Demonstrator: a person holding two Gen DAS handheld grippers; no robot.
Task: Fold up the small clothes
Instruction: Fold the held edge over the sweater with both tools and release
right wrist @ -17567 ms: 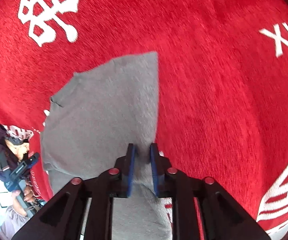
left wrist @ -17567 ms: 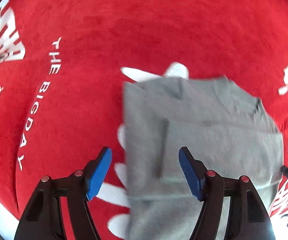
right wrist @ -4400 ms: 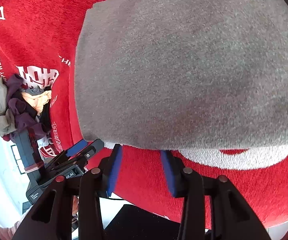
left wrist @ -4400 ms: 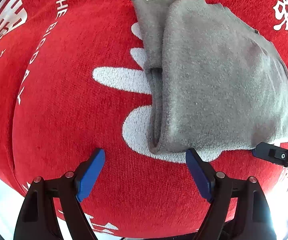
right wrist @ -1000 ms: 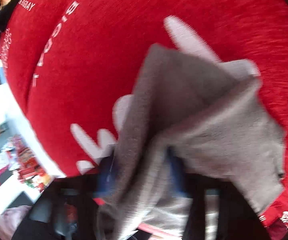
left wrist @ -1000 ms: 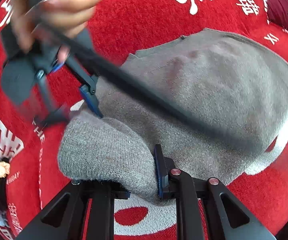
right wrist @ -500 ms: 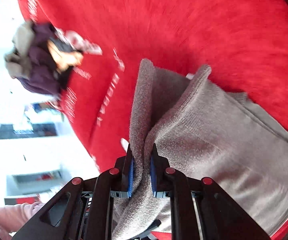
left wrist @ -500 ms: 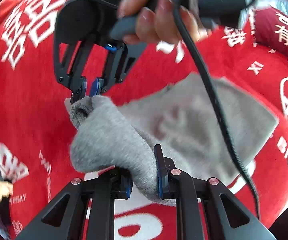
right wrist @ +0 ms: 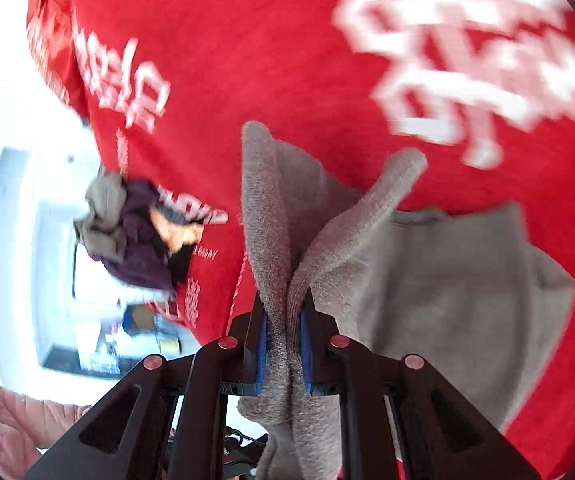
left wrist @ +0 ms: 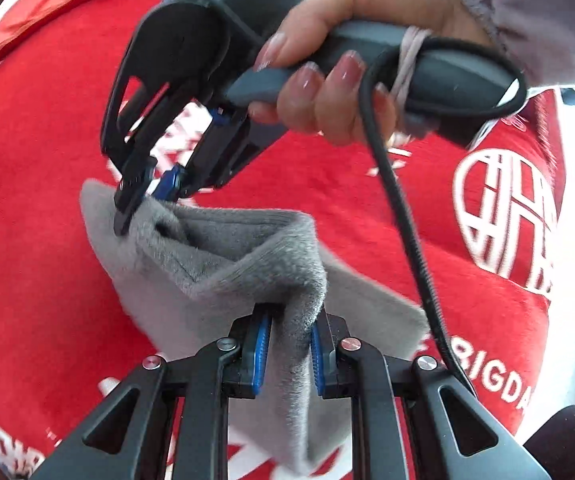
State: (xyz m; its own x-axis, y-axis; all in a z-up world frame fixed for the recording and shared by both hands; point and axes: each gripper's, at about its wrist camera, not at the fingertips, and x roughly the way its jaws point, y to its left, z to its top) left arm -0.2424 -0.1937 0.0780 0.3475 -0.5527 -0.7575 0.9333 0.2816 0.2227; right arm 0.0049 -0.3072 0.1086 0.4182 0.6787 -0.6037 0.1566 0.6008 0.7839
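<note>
A wide red cloth (left wrist: pixel 327 208) printed with white lettering is spread beneath everything and fills most of both views; its edge is seen at the left of the right wrist view, where pale floor lies beyond. Large stretches of the red surface are left bare around the work. A grey knitted garment (left wrist: pixel 223 280) is held up off the cloth by two corners — its folded upper edge is stretched between the two claws while the lower part hangs toward the red surface. The left gripper (left wrist: pixel 287 344) is seen clamped on a thick fold of the garment, blue pads pressed against the knit on both sides. The right gripper (right wrist: pixel 283 344) is likewise closed tight on a bunched edge of it, and in the left wrist view it is gripped by a hand (left wrist: pixel 339 68) in a pale sleeve, a black cable (left wrist: pixel 411 240) trailing down from the handle. A small heap of other clothes (right wrist: pixel 131 232) is piled near the cloth's left edge, well apart from the garment.
</note>
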